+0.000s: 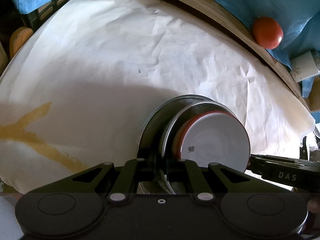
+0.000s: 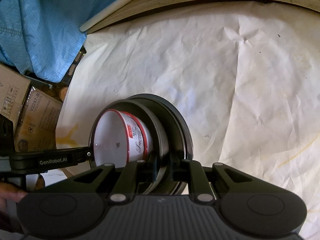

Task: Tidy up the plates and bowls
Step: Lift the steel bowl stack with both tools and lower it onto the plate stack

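Both my left claw (image 1: pixel 160 172) and right claw (image 2: pixel 162 172) clamp the steel plates' rims (image 2: pixel 180 132), the red-rimmed white enamel bowl (image 2: pixel 120 140) nested at nine o'clock; I should lower together onto the white-papered surface (image 2: pixel 220 70).

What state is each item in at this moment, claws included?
Steel plates: stacked, rims pinched from both sides.
Red-rimmed white bowl: nested in the stack, open side up.
Left claw: shut on the plates' rim.
Right claw: shut on the opposite rim.
White sheet: spread, creased, yellow-stained.
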